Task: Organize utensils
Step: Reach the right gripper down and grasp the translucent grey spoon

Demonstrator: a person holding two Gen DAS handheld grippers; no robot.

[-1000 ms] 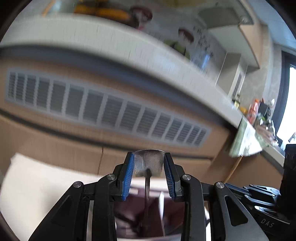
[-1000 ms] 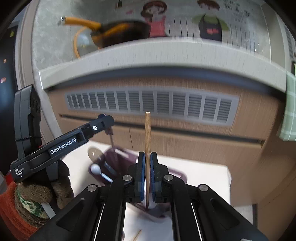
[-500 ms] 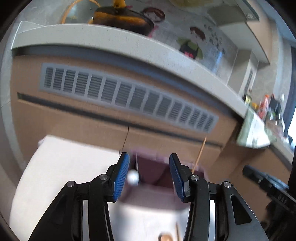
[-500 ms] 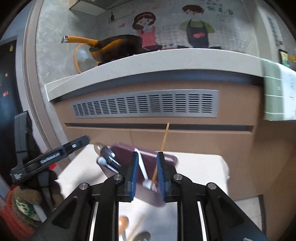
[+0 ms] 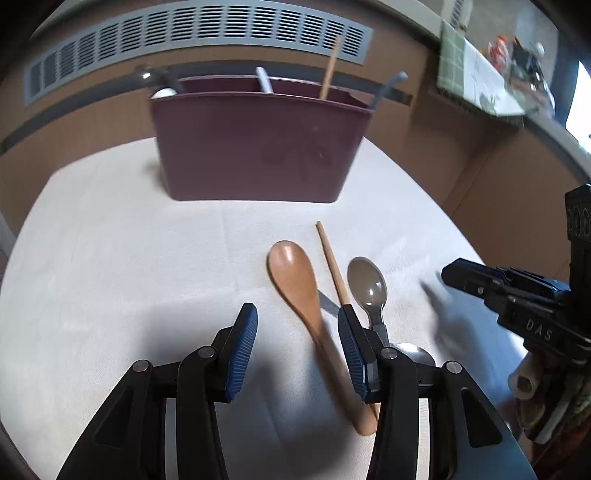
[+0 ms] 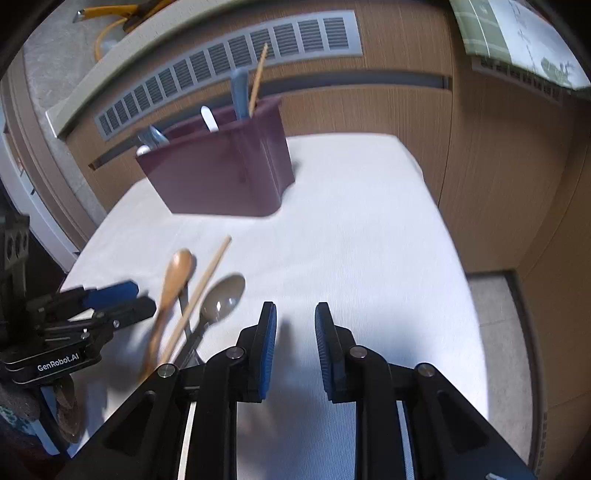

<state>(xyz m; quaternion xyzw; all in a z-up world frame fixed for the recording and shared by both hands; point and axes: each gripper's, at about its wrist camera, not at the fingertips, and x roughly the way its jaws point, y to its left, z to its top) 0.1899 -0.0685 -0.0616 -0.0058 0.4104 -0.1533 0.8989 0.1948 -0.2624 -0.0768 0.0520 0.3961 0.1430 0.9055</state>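
Observation:
A maroon utensil holder (image 5: pixel 255 147) stands at the back of the white table (image 5: pixel 110 258), with several utensils and a wooden chopstick (image 5: pixel 330 66) upright in it. It also shows in the right wrist view (image 6: pixel 221 177). On the table lie a wooden spoon (image 5: pixel 299 291), a wooden chopstick (image 5: pixel 332 262) and a grey spoon (image 5: pixel 367 286). My left gripper (image 5: pixel 297 332) is open and empty, low over the wooden spoon's handle. My right gripper (image 6: pixel 295 328) is open and empty, to the right of the loose utensils (image 6: pixel 221 295).
Wooden cabinet fronts with a grey vent grille (image 5: pixel 184 29) rise behind the table. The table's right edge (image 6: pixel 443 236) drops to the floor. A green cloth (image 6: pixel 517 37) hangs at the upper right. The right gripper's body (image 5: pixel 517 295) is at the right of the left wrist view.
Both grippers let go of a spoon and a chopstick into the holder, opened, then drew back and tilted down toward the loose utensils on the table.

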